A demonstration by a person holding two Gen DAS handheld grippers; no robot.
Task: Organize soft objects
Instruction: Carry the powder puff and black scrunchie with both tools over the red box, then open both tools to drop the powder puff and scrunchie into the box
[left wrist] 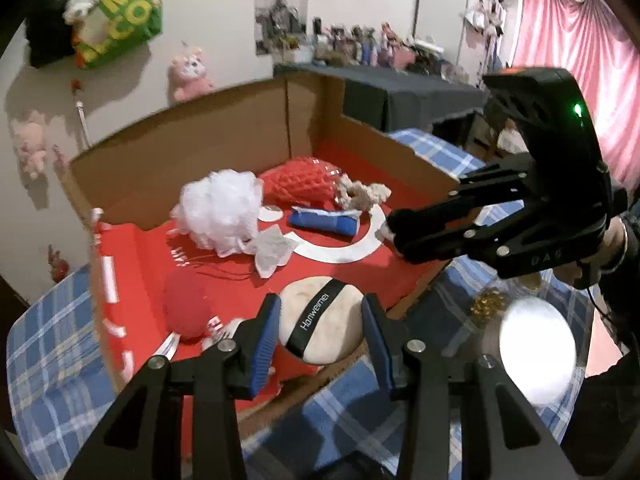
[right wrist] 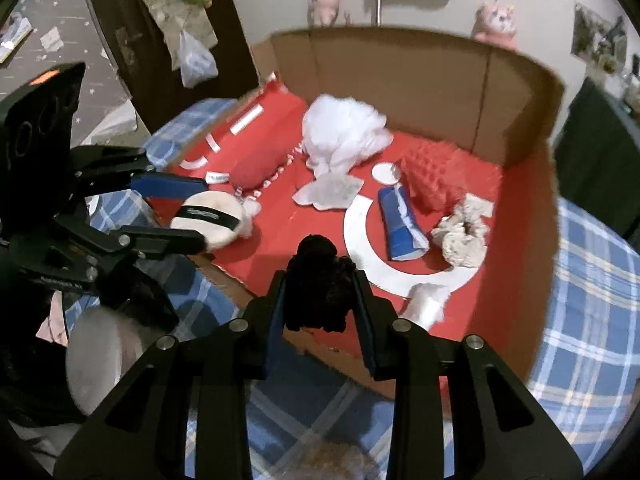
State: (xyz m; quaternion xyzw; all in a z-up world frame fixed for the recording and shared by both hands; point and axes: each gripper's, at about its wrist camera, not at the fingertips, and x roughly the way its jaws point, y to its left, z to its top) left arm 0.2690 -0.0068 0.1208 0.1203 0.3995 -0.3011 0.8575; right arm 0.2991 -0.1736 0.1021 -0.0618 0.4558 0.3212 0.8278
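Tools (right wrist: pixel 320 300) (left wrist: pixel 320 332) — right grips black pompom (right wrist: pixel 318 280), left spread.

In the box (right wrist: pixel 516 92), the puff (right wrist: pixel 208 220) lies nearest, seemingly before the loofah (right wrist: pixel 340 132).

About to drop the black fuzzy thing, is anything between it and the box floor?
Nothing visible: the black pom, held in the right gripper, hangs over bare red floor just inside the box's near edge; a white tuft lies beside.
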